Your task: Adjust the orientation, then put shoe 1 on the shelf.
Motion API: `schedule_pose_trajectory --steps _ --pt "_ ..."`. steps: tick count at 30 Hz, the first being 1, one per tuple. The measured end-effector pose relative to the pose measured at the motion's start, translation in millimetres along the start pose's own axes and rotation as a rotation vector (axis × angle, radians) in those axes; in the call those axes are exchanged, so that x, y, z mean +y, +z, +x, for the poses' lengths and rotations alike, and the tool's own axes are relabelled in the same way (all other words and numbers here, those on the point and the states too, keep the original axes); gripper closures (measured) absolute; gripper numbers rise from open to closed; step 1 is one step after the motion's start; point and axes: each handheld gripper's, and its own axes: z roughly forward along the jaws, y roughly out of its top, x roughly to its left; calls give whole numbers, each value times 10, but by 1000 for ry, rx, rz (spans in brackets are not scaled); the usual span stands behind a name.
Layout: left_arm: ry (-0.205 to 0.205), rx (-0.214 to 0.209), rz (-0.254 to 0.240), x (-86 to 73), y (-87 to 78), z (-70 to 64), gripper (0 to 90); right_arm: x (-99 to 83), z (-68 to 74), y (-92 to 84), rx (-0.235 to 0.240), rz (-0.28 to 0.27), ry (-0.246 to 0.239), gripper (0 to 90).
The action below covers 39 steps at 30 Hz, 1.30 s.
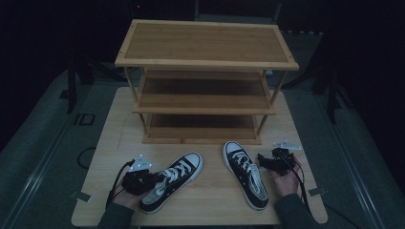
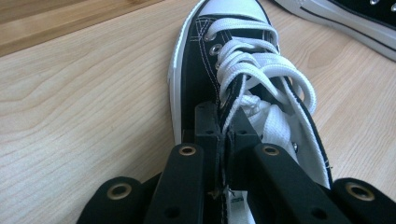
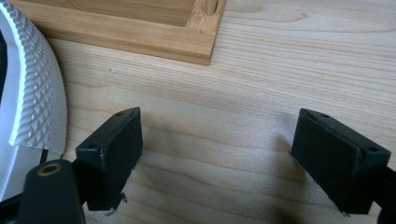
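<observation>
— So, what do the left gripper [image 2: 224, 140] jaws have?
— They pinch the left shoe's [image 2: 243, 93] black side wall by the laces, lower centre of the frame.
— And the right gripper [image 3: 219, 154]?
— Jaws wide apart over bare table [image 3: 280, 70], the right shoe's [image 3: 32, 93] white toe at the left edge, the rack [image 3: 140, 28] at the top.

High view dim with black surroundings, both gripper views brightly lit, soft shadows, slight blur
</observation>
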Motion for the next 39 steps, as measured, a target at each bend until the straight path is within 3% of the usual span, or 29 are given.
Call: schedule_pose_trajectory --steps 14,24,32,39 --pt "-42 -16 -32 3 -17 20 884 0 0 0 0 0 0 157" --pt "-112 -41 -60 50 -16 34 884 0 0 0 0 0 0 156" --pt "-193 -43 -122 115 -110 103 883 0 0 0 1 0 -1 156" --pt "-209 -31 -154 205 -173 120 882 0 2 1 4 -1 -5 157"
